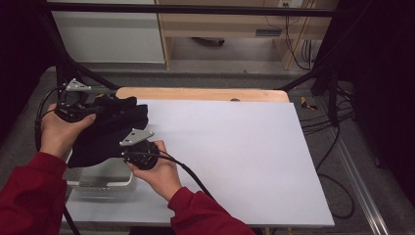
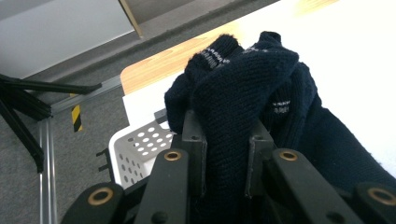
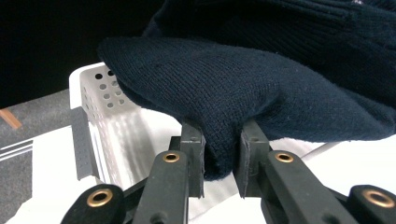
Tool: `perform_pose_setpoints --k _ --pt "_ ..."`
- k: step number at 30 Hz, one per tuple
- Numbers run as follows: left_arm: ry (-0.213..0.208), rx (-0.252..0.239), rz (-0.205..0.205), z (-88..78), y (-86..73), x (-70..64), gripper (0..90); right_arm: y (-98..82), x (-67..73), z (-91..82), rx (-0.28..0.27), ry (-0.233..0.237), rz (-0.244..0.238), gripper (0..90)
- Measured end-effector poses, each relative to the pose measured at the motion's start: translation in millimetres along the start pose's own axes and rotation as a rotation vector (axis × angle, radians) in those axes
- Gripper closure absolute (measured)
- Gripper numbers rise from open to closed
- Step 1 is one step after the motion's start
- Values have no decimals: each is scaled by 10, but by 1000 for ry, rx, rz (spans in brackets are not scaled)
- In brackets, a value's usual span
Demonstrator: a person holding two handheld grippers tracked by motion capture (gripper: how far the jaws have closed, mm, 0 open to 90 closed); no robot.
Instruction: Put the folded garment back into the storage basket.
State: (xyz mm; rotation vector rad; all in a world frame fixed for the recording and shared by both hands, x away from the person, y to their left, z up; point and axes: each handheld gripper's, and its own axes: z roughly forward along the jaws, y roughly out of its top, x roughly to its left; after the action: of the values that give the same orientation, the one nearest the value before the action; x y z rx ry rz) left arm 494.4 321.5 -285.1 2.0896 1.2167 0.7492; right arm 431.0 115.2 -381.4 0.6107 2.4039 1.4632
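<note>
holding the dark knit garment (image 1: 110,132) up over the white basket (image 1: 105,183) at the table's left edge, your left gripper (image 2: 224,158) and right gripper (image 3: 222,161) are each clamped on a fold of it. next, probably carry it right and spread it on the white sheet (image 1: 235,156).

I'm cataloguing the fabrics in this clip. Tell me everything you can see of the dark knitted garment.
The dark knitted garment is navy, ribbed wool-like knit, bunched and folded. Small pale lettering shows on its folds in the left gripper view. It hangs lifted above the white perforated basket at the table's left edge. The left gripper pinches one thick fold, the right gripper another edge. Whether it touches the basket is unclear.
</note>
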Motion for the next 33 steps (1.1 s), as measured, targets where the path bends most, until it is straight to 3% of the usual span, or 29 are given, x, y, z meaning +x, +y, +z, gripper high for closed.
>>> perform_pose_setpoints --k 13,33 --pt "6 5 14 -25 -72 29 756 -20 54 77 -3 12 9 760" --pt "0 22 0 44 -139 66 755 -60 103 151 3 15 3 760"
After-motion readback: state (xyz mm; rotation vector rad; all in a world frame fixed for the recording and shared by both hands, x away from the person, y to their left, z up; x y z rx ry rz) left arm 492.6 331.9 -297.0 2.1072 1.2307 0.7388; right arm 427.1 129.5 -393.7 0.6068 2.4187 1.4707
